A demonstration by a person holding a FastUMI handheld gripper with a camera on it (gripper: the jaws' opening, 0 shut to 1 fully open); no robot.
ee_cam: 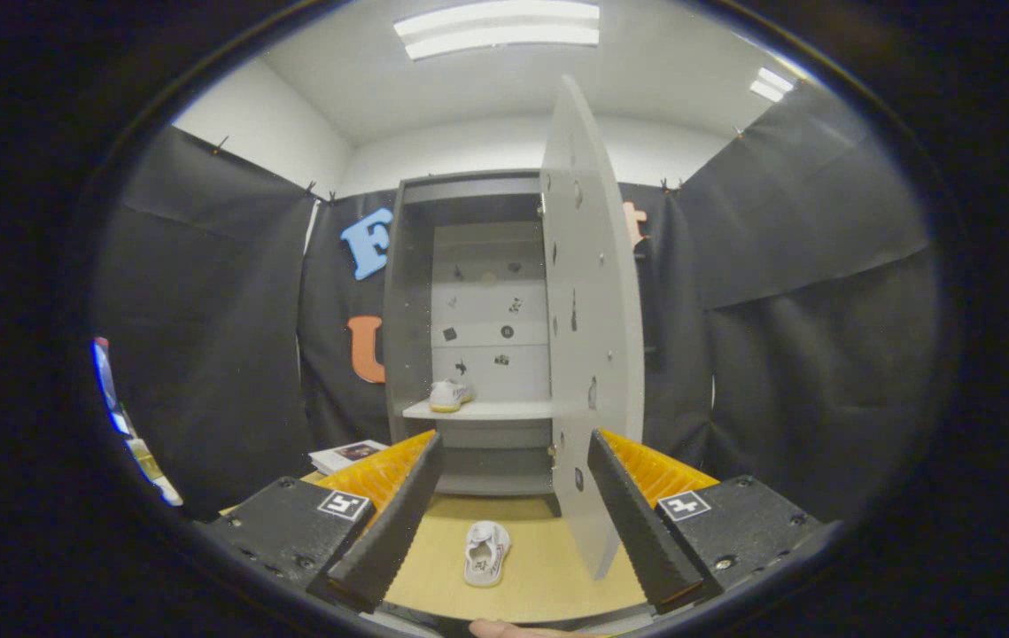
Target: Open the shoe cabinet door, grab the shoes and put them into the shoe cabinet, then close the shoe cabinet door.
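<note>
Right now your gripper point(513, 509) is spread wide, its two fingers point(389, 523) apart with nothing between them but open air over the wooden table point(548, 576). Neither finger touches anything.

Between the fingers, and lower down on the table, lies one white shoe point(486, 552), sole down with its opening facing up toward you. It sits just left of the bottom edge of the cabinet door point(593, 354).

Beyond the fingers stands the grey shoe cabinet point(407, 292), against the black cloth wall point(203, 354). Its door is swung open toward you, hinged on the right side, so you see it nearly edge-on and it runs down almost to your right finger. Small dark stickers dot the door's inner face and the cabinet's back panel.

Inside, a second white shoe point(450, 395) rests on the light shelf point(504, 410), at its left end near the cabinet's left wall; its sole looks yellowish, though at this distance you cannot be sure.

Left of the cabinet's foot, just behind your left finger, lies what seems to be a small stack of booklets point(345, 456). A fingertip point(504, 629) of yours peeks in below the gripper.
</note>
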